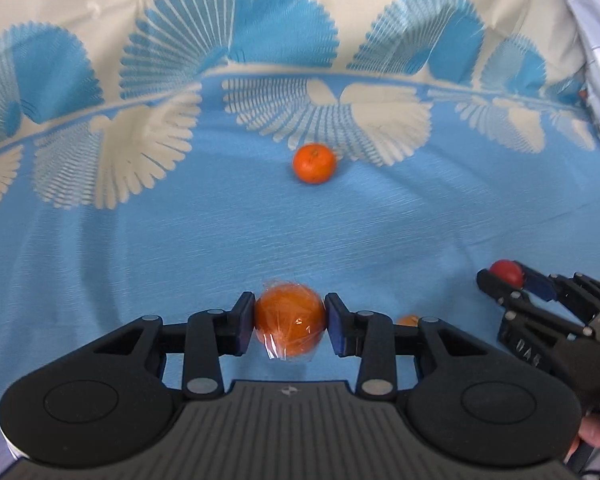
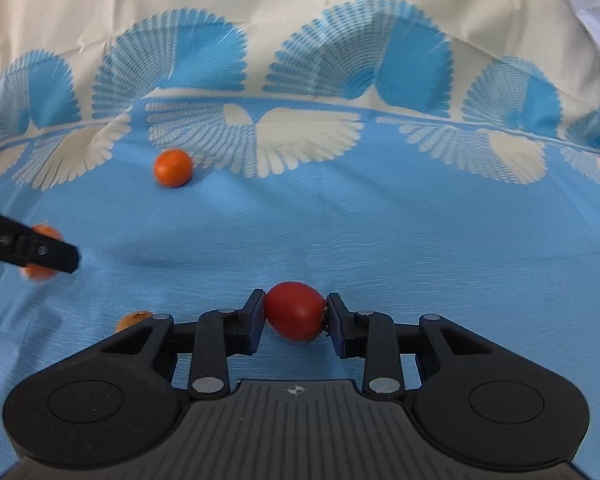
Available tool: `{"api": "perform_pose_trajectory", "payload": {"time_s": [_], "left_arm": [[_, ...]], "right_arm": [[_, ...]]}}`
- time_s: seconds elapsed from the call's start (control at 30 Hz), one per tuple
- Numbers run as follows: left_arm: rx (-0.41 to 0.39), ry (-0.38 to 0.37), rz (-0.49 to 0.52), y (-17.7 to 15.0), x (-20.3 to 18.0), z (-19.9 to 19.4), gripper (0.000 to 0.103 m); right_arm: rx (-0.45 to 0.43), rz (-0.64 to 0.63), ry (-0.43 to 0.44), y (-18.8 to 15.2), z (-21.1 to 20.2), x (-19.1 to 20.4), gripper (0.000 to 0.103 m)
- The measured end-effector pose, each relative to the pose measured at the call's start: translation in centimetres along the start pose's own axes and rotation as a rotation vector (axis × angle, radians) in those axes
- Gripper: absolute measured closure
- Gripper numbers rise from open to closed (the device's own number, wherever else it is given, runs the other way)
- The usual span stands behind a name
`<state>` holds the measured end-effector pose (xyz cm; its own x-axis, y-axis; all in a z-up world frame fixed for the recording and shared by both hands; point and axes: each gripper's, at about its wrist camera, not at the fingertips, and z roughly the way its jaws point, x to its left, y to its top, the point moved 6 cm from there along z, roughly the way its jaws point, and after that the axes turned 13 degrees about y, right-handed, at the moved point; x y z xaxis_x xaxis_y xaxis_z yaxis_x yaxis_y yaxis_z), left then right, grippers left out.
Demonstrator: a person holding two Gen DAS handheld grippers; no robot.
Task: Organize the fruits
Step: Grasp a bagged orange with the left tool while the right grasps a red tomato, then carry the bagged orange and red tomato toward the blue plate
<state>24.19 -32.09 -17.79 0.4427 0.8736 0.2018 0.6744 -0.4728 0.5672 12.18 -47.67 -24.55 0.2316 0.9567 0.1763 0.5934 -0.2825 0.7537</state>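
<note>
My left gripper is shut on an orange wrapped in clear film, its pads pressing on both sides, low over the blue cloth. In the right wrist view my right gripper is shut on a red tomato. The left wrist view shows that tomato in the right gripper at the far right. A loose tangerine lies further out on the cloth. Another small orange fruit lies between the two grippers, mostly hidden by their fingers.
A blue cloth with cream fan patterns covers the whole surface and rises into a cream backdrop behind. White crumpled material stands at the far right edge. A person's hand holds the right gripper's handle.
</note>
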Motion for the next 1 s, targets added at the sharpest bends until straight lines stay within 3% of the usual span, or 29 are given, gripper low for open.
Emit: {"api": "perform_pose_trajectory", "payload": {"time_s": [0.33,0.67,1.0], "left_arm": [[-0.013,0.038,-0.024,-4.3,4.0,-12.5,0.061],[0.004,0.136,-0.086,-12.8,12.0,-24.3,0.061],[0.007,0.217,-0.171,-21.9,18.8,-31.4,0.061]], "right_arm": [[-0.103,0.017,0.033,1.0,-12.7,4.3,0.069],[-0.131,-0.073,0.213,-1.6,-24.9,15.4,0.069],[-0.105,-0.163,0.406,-6.4,-33.6,26.8,0.068]]}}
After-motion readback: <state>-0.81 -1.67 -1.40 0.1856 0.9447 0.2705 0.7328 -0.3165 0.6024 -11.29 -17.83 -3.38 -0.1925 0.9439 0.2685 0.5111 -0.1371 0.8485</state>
